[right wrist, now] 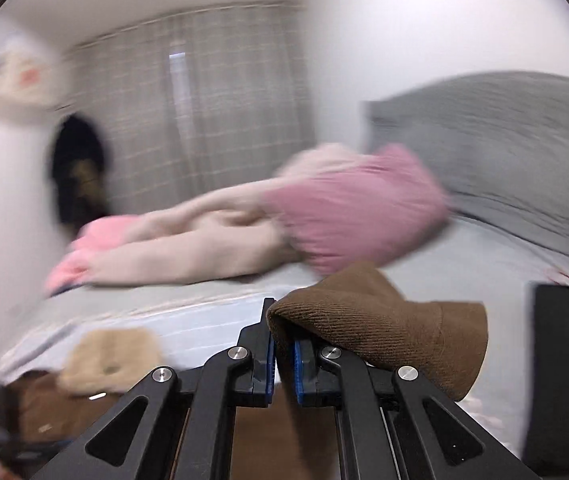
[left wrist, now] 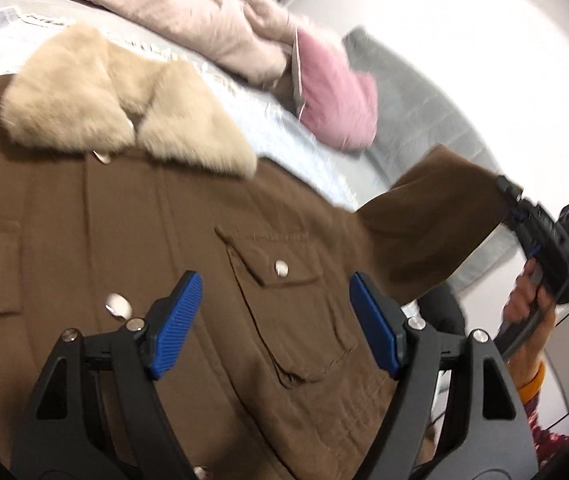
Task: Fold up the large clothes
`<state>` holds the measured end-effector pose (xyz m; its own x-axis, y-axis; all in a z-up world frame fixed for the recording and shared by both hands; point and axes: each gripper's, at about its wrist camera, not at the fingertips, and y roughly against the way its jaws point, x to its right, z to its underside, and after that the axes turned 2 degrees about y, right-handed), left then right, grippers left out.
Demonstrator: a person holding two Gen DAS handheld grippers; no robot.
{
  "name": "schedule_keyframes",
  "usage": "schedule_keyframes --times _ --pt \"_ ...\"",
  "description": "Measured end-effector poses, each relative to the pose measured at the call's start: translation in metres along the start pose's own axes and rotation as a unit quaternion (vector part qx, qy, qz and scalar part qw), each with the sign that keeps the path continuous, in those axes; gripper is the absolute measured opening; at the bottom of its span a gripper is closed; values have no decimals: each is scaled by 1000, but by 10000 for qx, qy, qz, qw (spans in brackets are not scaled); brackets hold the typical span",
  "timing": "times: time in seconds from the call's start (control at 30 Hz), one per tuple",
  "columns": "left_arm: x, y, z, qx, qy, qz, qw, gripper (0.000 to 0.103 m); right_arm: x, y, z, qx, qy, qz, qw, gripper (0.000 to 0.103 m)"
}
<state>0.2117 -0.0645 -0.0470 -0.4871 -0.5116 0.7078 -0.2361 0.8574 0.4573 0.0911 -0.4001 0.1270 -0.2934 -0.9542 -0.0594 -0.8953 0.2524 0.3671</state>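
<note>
While left tongs [left wrist: 274, 320] hover, right tongs [right wrist: 284, 354] pinch the coat sleeve [right wrist: 384, 320].

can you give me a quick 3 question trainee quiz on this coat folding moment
1. True or false: the left tongs are shut on the chest pocket.
2. Which part of the brown coat do the right tongs hold?
A. the fur collar
B. the sleeve cuff
C. the hem
3. Fill in: the pink and cream garment lies on the bed beyond the coat's ____ collar.

Key
1. False. They hover open over the coat front, with nothing between the pads.
2. B. The sleeve cuff is pinched between the closed pads and lifted off the bed.
3. Fur; the fur collar is beige.
</note>
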Motion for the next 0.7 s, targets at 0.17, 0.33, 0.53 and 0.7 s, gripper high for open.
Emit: schedule_keyframes --times 0.17,0.33,0.53,0.7 --pt "-35 22 -10 316 603 615 9958 77 -89 -25 22 -1150 573 -2170 9677 18" --pt "-62 30 -13 422 1070 976 9886 77 -94 -27 48 -1705 282 -3073 9358 57" --pt "-44 -6 -12 -165 514 -205 9983 76 -18 -38 59 -1583 -690 -1922 9660 64" --pt "-24 -39 -14 -412 -262 -1329 9899 76 37 -42 75 -1758 -888 -668 9781 65"
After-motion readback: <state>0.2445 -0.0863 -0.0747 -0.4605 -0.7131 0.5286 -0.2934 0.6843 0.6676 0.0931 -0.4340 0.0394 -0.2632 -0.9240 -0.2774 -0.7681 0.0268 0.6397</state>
